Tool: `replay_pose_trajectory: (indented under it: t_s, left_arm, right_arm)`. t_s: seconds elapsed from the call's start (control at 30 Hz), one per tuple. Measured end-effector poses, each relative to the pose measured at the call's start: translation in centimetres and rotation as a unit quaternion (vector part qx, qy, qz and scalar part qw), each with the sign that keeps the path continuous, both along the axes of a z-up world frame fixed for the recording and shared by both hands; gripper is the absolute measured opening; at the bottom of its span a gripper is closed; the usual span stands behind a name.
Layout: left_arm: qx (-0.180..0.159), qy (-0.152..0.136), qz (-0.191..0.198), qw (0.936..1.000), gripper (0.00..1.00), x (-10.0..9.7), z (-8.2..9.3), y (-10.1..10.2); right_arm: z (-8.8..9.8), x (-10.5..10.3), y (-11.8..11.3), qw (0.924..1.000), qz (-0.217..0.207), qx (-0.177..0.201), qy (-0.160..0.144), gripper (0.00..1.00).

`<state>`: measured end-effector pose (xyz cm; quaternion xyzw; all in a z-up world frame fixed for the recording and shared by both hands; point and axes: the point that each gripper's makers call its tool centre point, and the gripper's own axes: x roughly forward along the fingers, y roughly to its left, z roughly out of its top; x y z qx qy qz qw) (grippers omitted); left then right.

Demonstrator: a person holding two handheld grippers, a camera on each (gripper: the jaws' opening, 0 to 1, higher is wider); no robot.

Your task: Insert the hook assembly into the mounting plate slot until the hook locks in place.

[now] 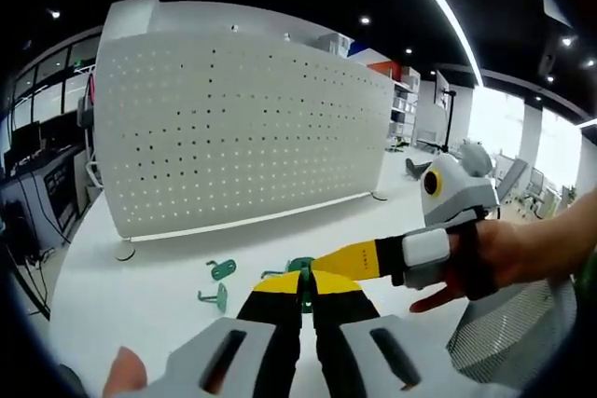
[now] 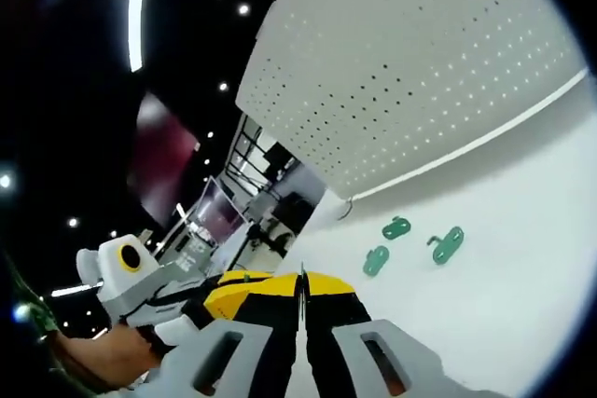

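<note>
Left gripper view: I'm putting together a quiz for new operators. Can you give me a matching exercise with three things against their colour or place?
Things:
1. pegboard
2. loose hooks
3. right gripper

Descriptions:
a. green, lying on the table
b. comes in from the right, yellow on its jaws
c. white, standing upright

Pairs: 1-c, 2-a, 3-b

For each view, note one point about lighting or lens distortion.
Left gripper view: fisheye bows the white pegboard; ceiling strip light glares, windows at right wash out. Right gripper view: rolled sideways, pegboard edge curved; green hooks sharp, evenly lit.
</note>
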<state>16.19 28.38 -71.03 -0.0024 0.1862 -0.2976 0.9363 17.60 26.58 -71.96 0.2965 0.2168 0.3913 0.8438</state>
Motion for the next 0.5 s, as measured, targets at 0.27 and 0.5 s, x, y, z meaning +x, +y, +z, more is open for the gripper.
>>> replay_pose_trajectory:
  t_s: [0.27, 0.5]
  left_arm:
    - [0.005, 0.000, -0.001, 1.0000, 0.04, 0.07, 0.00, 0.11]
    - [0.025, -0.003, -0.002, 0.9997, 0.07, 0.06, -0.31, -0.15]
  right_arm:
    - [0.18, 0.12, 0.11, 0.9996, 0.001, -0.020, -0.022, 0.00]
    - [0.29, 0.04, 0.14, 0.9992, 0.002, -0.028, -0.029, 0.00]
